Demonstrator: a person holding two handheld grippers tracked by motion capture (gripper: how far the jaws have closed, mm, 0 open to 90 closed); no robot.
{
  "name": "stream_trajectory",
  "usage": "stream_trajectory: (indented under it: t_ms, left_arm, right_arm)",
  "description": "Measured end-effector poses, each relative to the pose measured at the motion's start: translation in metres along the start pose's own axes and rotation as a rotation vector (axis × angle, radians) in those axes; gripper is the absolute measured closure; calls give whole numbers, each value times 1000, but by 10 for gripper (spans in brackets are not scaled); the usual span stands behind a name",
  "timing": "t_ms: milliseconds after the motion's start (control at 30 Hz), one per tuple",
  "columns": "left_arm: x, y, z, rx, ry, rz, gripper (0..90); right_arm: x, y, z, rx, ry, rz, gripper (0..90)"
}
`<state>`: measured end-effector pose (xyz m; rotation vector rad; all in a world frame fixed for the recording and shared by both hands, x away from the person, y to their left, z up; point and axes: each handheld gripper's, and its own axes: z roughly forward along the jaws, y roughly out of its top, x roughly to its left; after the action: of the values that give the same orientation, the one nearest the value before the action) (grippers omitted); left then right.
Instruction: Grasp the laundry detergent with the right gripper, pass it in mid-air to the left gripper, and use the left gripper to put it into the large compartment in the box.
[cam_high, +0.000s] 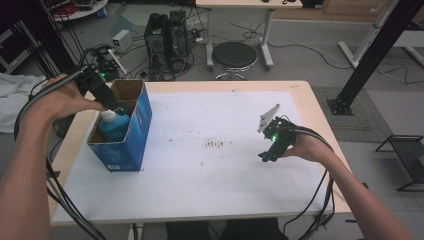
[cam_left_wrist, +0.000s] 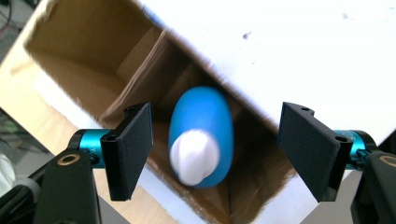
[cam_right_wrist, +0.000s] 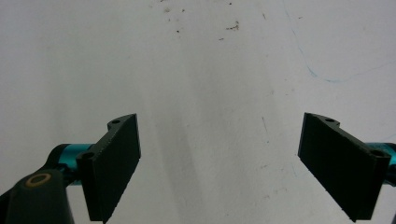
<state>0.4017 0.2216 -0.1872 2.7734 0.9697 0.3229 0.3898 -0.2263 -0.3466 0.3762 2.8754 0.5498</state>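
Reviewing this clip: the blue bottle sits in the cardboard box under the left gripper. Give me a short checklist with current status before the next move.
1. Blue bottle inside the box, white cap up: ok.
2. Left gripper free of the bottle, pads apart and not touching it: ok.
3. Left gripper above the box opening, its pads not touching the cardboard walls: ok.
4. Right gripper open with nothing between its jaws, over the white table cover: ok.
5. Box upright near the table's left edge: ok.
6. Bottle resting flat on the box floor: cannot tell, its base is hidden.
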Motion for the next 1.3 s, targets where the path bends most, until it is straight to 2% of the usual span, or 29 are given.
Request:
stream_trajectory:
  t_ms: [33, 67, 100, 133, 233, 267, 333, 367, 467, 500, 533, 600, 667, 700, 733, 767, 900, 1033, 1300]
  left_arm:
    - [-3, 4, -2, 10, -3, 25, 268]
    - [-6, 7, -2, -5, -2, 26, 268]
    - [-9, 11, -4, 7, -3, 55, 268]
    - [-12, 15, -4, 5, -2, 67, 268]
    - [-17, 23, -5, -2, -13, 96, 268]
    - [-23, 26, -4, -23, -20, 86, 268]
    - [-29, 35, -5, -19, -32, 128, 268]
    - [-34, 38, -3, -37, -40, 127, 268]
    - [-45, 48, 1, -46, -55, 164, 268]
    - [-48, 53, 3, -29, -59, 195, 268]
    - [-53, 56, 7, -37, -65, 194, 268]
    - [-57, 63, 13, -8, -80, 219, 249]
    - [-66, 69, 24, 6, -94, 226, 210]
    - [-68, 72, 27, 24, -106, 251, 209]
    - [-73, 74, 32, 17, -110, 249, 207]
    - [-76, 76, 36, 29, -106, 267, 193]
    - [-87, 84, 49, 49, -107, 302, 187]
    - [-94, 88, 59, 47, -112, 320, 187]
    - [-109, 89, 88, 68, -135, 352, 187]
  right_arm:
    - [0, 0, -1, 6, 7, 4, 123]
    - [0, 0, -1, 2, 1, 4, 123]
    - [0, 0, -1, -1, 1, 1, 123]
    - [0, 1, -2, -4, 2, -5, 124]
    - [0, 1, -2, -9, -2, 9, 123]
    - [0, 1, -3, -8, -1, 9, 123]
    - [0, 1, -3, -16, -1, 2, 123]
    - [0, 1, -3, -15, -6, -2, 123]
    - [0, 2, -4, -12, -2, 3, 123]
    - [0, 2, -3, -16, -7, -6, 123]
    - [0, 2, -3, -11, -11, 0, 123]
    - [1, 3, -3, -9, -15, -1, 123]
    - [1, 3, -5, -6, -8, -5, 123]
    - [0, 4, -6, 2, -7, -10, 123]
    - [0, 4, -6, 0, -12, -16, 123]
    - [1, 4, -7, 4, -12, -4, 123]
    - [0, 4, -8, 5, -16, -7, 123]
    - [0, 4, -10, 12, -21, -8, 123]
    - [0, 3, -16, 25, -39, -3, 123]
